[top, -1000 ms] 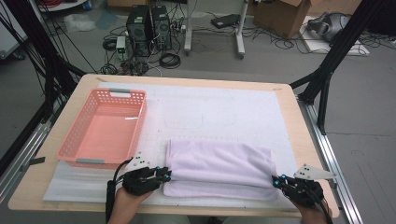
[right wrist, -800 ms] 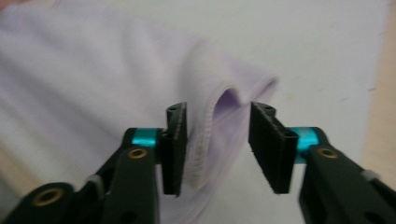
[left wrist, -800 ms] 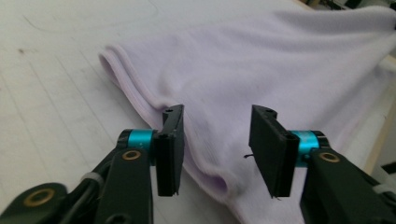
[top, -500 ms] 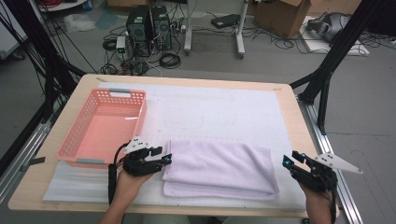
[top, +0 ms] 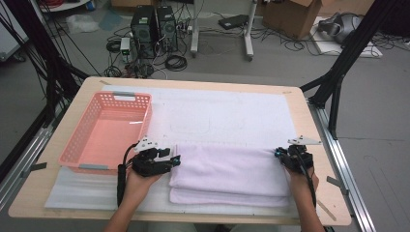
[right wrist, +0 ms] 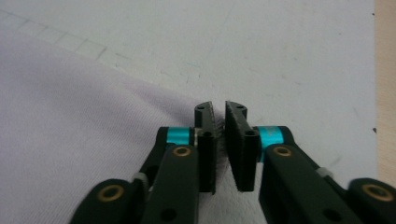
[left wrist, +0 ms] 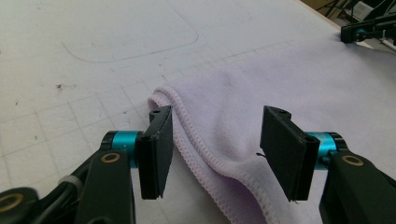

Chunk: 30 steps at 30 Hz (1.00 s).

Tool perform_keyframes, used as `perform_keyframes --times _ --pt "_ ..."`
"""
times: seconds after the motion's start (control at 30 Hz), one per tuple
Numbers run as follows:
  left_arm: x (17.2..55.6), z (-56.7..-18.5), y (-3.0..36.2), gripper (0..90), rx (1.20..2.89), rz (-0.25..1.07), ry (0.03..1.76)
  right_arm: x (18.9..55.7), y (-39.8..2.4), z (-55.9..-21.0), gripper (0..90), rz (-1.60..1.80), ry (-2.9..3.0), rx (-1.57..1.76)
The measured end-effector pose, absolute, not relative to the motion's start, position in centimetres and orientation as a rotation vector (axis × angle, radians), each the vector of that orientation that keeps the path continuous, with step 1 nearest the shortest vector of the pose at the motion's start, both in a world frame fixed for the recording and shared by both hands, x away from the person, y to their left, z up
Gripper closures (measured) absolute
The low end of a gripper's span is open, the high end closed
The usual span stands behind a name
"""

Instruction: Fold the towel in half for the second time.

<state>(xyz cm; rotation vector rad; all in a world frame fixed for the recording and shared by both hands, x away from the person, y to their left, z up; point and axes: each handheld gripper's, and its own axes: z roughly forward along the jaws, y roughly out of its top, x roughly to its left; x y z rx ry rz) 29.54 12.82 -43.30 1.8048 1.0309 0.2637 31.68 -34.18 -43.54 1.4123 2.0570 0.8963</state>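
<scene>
Towel point(top: 231, 175) between both tongs

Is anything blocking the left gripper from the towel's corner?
No. The left gripper has open jaws straddling the hemmed corner of the lilac towel, pads not pressing it. Nothing visible lies between them.

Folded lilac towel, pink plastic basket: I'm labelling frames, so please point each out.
Folded lilac towel point(top: 232, 170), high view, middle of its top layer.
Pink plastic basket point(top: 77, 143), high view, its left side wall.
</scene>
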Motion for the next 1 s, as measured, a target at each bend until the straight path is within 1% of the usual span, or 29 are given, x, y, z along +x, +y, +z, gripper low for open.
perform_keyframes --times 0.03,0.07,0.1,0.17,0.27,0.33,0.43,0.6,0.67,0.73,0.77,0.8,0.83,0.9,0.93,0.97,1.0 --pt "29.6 -43.4 12.8 43.9 1.809 0.261 1.034 31.6 -34.3 -43.5 65.7 0.902 2.038 1.421" --pt "29.6 -43.6 12.7 43.4 1.813 0.265 1.042 31.3 -34.5 -43.4 61.5 0.928 2.004 1.427" --pt "29.7 -43.7 12.7 42.9 1.824 0.268 1.046 30.9 -34.9 -43.1 59.8 0.981 1.978 1.449" --pt "29.8 -43.8 12.5 41.7 1.826 0.276 1.056 30.0 -35.6 -42.9 53.4 1.058 1.934 1.466" --pt "30.2 -44.0 12.2 39.1 1.828 0.286 1.075 29.1 -36.0 -43.2 46.3 1.093 1.985 1.480" --pt "30.5 -44.2 12.0 34.8 1.839 0.307 1.089 28.8 -35.8 -43.6 43.0 1.095 2.038 1.464" --pt "30.7 -44.4 11.9 32.9 1.841 0.317 1.106 28.8 -35.2 -44.0 44.2 1.049 2.081 1.472" --pt "31.3 -45.0 11.7 32.4 1.869 0.282 1.131 29.1 -34.3 -44.5 47.5 1.012 2.132 1.436" --pt "31.3 -45.3 11.3 33.4 1.888 0.282 1.123 29.1 -34.2 -44.5 49.8 1.011 2.140 1.426" --pt "31.3 -45.2 11.1 33.9 1.901 0.301 1.120 29.1 -34.3 -44.5 55.3 1.006 2.148 1.418" --pt "31.2 -45.2 11.0 36.0 1.907 0.310 1.115 29.1 -34.3 -44.4 59.2 1.005 2.152 1.423" --pt "31.2 -45.3 11.0 43.5 1.912 0.299 1.102 29.1 -34.2 -44.4 69.8 1.009 2.169 1.406" --pt "31.1 -45.2 10.8 51.1 1.929 0.328 1.102 29.1 -34.1 -44.4 74.1 1.034 2.194 1.406" --pt "31.1 -45.2 10.7 56.2 1.930 0.351 1.114 28.9 -33.7 -44.3 78.3 1.016 2.192 1.397" --pt "31.2 -45.2 10.9 64.7 1.904 0.262 1.103 29.0 -33.8 -44.3 79.4 1.025 2.187 1.407" --pt "31.2 -45.2 10.8 80.4 1.895 0.253 1.122 29.0 -33.9 -44.3 80.4 1.043 2.182 1.419" --pt "31.1 -45.1 10.6 81.5 1.911 0.281 1.111 29.0 -34.2 -44.4 81.2 1.068 2.174 1.435"
